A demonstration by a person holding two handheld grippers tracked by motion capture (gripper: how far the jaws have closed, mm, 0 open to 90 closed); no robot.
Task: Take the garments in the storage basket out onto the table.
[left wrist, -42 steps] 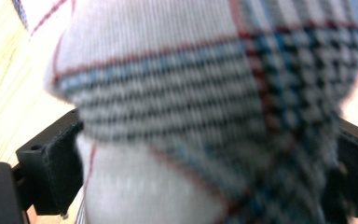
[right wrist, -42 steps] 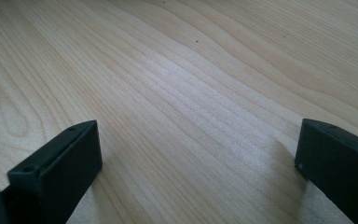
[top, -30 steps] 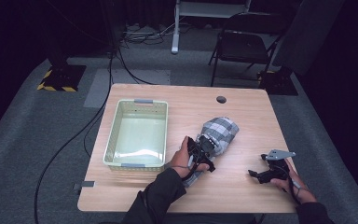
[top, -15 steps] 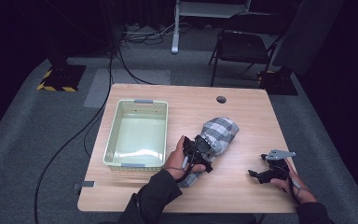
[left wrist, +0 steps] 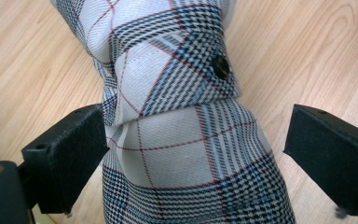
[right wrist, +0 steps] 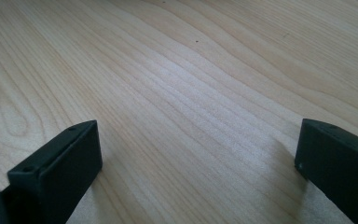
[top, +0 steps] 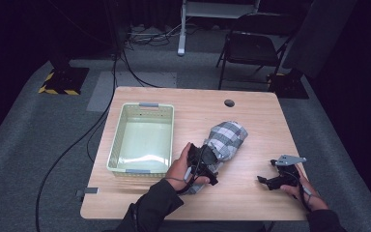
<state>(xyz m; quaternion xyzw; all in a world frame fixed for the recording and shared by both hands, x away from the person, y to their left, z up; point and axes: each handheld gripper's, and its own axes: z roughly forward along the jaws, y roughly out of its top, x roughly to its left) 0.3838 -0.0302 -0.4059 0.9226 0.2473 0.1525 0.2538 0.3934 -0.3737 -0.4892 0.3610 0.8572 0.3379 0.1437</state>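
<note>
Plaid cloth [left wrist: 177,140] lies between the wide-spread left gripper [left wrist: 196,154] jaws.

1. A checked cloth [top: 226,140] is seen bundled on the table [top: 251,111], beside a basket [top: 142,137].
2. The left gripper [top: 204,169] is set at the cloth's near end.
3. The right gripper [top: 270,180] is held well apart.

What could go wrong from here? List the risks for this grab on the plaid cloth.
1. The left gripper is open, with one jaw touching the plaid cloth and the other apart from it; closing might pinch only a top fold.
2. The button sits just past the jaws and could snag.
3. The basket stands close beside the left hand; a swing might knock it.
</note>
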